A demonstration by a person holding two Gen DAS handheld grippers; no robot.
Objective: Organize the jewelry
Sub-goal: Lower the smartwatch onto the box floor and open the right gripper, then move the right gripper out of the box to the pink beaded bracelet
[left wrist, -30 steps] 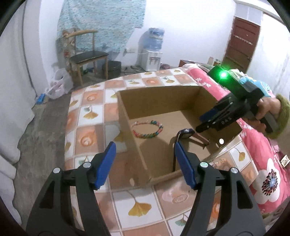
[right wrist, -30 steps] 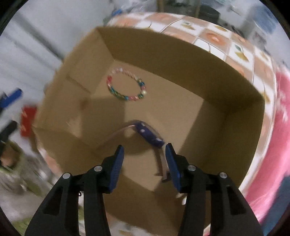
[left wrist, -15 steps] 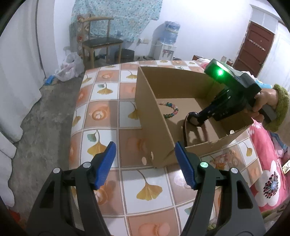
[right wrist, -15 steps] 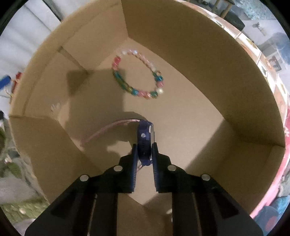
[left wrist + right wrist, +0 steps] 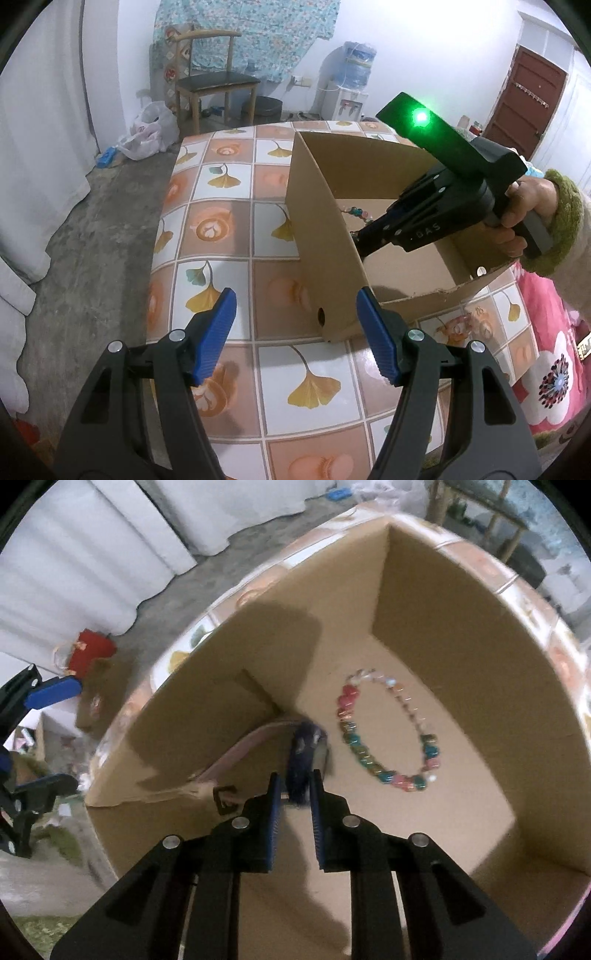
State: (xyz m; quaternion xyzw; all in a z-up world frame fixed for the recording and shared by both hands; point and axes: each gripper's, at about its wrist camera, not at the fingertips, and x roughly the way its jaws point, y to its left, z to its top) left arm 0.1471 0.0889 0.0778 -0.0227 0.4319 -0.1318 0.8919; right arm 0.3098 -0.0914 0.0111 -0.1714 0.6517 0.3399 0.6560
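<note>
Two pieces of jewelry were inside the cardboard box (image 5: 461, 635) on the tiled tabletop (image 5: 236, 229), so part of my tidying looked done. The bead bracelet (image 5: 388, 734) lay flat on the box floor, a ring of pink, teal and pale beads. The watch (image 5: 303, 760) was in my right gripper (image 5: 295, 794). Its jaws had just been closing, and they pinched the dark blue watch body between them. The pale pink strap curved away toward the near box wall, and a small buckle showed at its end. I think the watch had yet to be put in its spot and let go. My left gripper (image 5: 295, 332) was outside the box, over the tabletop by the box corner. Its jaws stood wide apart and held nothing. I could not tell if more jewelry was waiting outside the box.
</note>
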